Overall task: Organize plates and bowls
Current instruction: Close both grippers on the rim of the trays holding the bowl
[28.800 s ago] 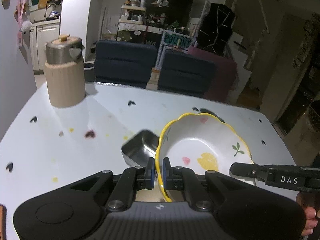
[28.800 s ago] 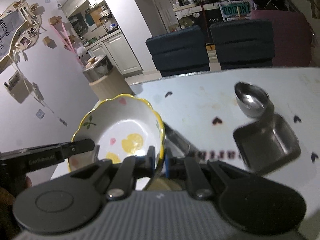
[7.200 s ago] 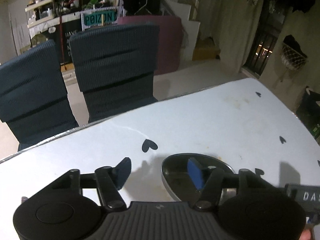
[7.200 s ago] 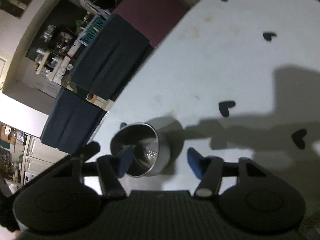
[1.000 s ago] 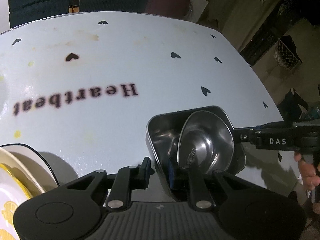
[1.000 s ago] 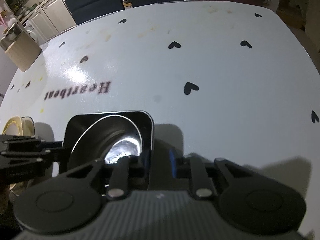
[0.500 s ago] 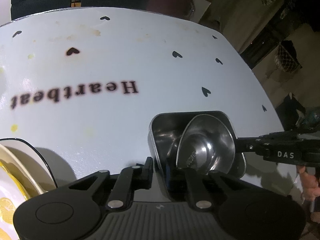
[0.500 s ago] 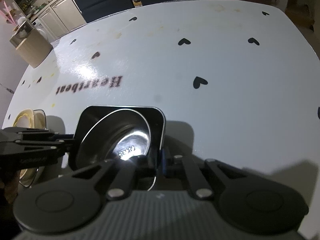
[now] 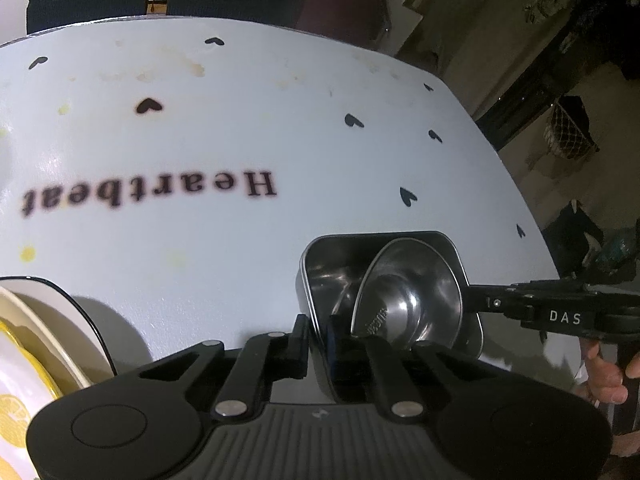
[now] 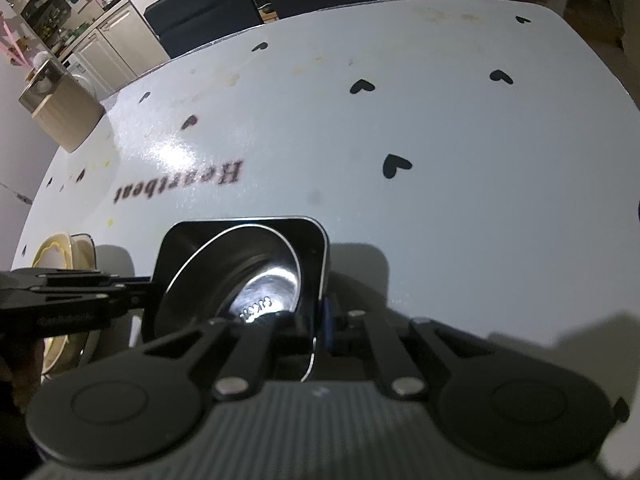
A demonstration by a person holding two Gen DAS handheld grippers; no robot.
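Observation:
A square steel tray (image 9: 332, 256) sits low over the white table with a round steel bowl (image 9: 416, 300) tilted inside it. My left gripper (image 9: 318, 334) is shut on the tray's left rim. My right gripper (image 10: 316, 326) is shut on the tray's right rim (image 10: 322, 256); the bowl (image 10: 256, 280) shows inside it. The right gripper also reaches in from the right in the left wrist view (image 9: 472, 294). A stack with a yellow-rimmed flowered bowl (image 9: 16, 392) in a black-rimmed plate (image 9: 86, 320) stands at the left, also in the right wrist view (image 10: 60, 252).
The white table (image 9: 240, 128) has black hearts and the word "Heartbeat". A beige canister with a steel lid (image 10: 56, 108) stands at the far left corner. Dark chairs (image 10: 208, 4) stand behind the far edge. The table's right edge (image 9: 516, 184) drops to the floor.
Both grippers hold the tray with the bowl in it and have shifted it slightly; the right gripper's jaws have closed fully on the rim since one second ago.

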